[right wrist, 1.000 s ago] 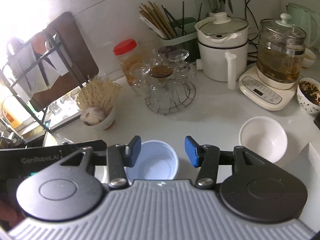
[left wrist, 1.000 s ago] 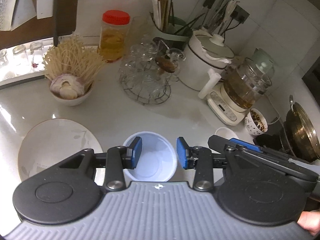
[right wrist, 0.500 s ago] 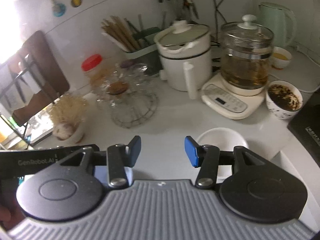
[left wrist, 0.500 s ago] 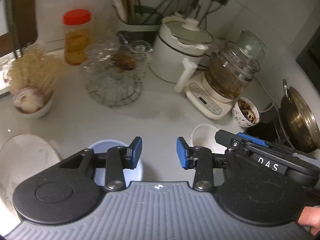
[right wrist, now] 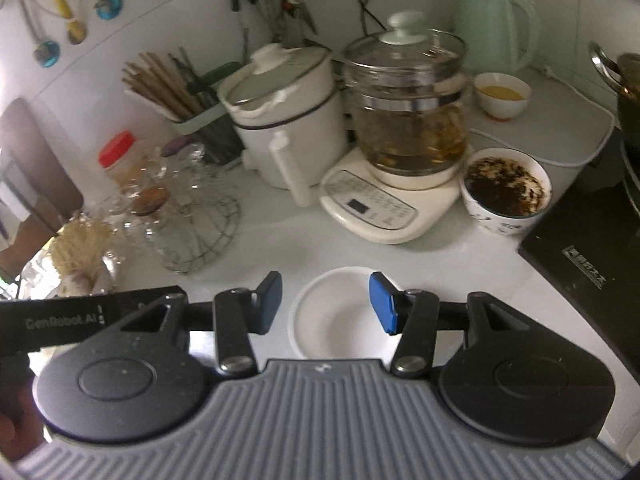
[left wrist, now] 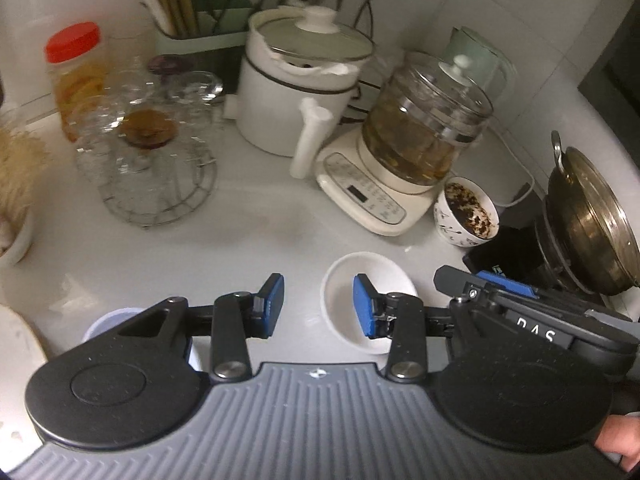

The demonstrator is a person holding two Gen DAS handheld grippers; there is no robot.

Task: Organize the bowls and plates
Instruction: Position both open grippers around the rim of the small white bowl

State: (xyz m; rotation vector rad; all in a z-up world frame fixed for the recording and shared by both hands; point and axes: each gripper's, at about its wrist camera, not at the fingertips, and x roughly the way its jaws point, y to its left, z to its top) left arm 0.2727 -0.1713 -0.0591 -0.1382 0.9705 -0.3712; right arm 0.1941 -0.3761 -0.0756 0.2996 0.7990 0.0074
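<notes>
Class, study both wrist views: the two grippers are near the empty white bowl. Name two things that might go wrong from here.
1. The left gripper and right gripper both point at the white bowl, and they sit side by side, so they might collide.
2. The full patterned bowl and the kettle base stand just behind; a long reach might knock them and spill the contents.

A small white bowl (left wrist: 344, 300) sits upright and empty on the pale counter at lower centre of both views, while a pale blue bowl (left wrist: 102, 320) and a white plate's edge (left wrist: 16, 344) show at the left view's lower left.
</notes>
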